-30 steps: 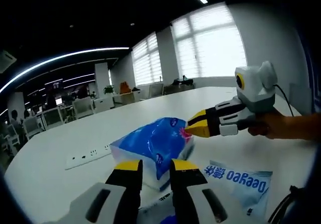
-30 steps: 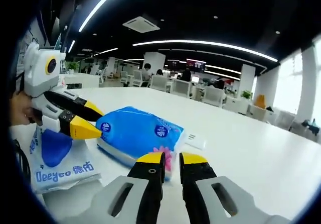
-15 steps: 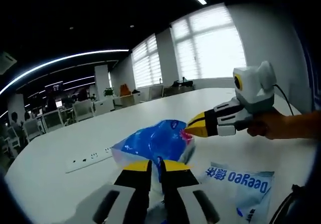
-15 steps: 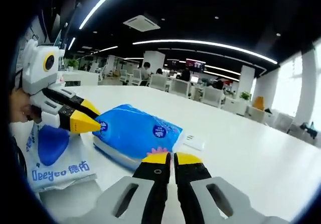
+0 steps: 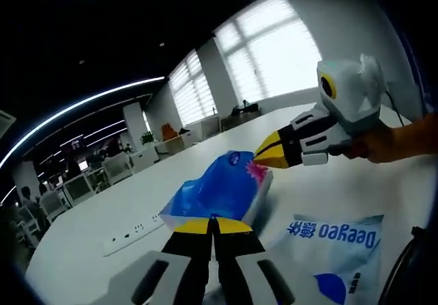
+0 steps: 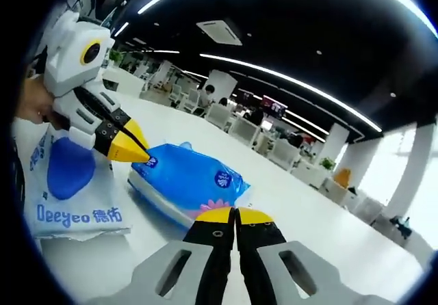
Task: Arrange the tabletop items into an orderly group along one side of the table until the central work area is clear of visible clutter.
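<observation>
In the left gripper view, the left gripper (image 5: 213,224) is pinching the near end of the blue tissue pack (image 5: 217,190), jaws closed together on its wrapper. The pack's long axis is running straight away from these jaws toward the right gripper (image 5: 263,153), which is biting the far end. A white Deeyeo bag (image 5: 339,250) is lying flat just beside the pack, and a power strip (image 5: 134,231) is lying on its other side.

In the right gripper view, the right gripper (image 6: 234,216) is clamping the pack (image 6: 185,180), jaws meeting. The left gripper (image 6: 140,152) is holding the opposite end, over the bag (image 6: 72,195). Each gripper holds one end, so neither is nearer. Whether the pack is resting on the table (image 6: 328,236) or lifted, I cannot tell.
</observation>
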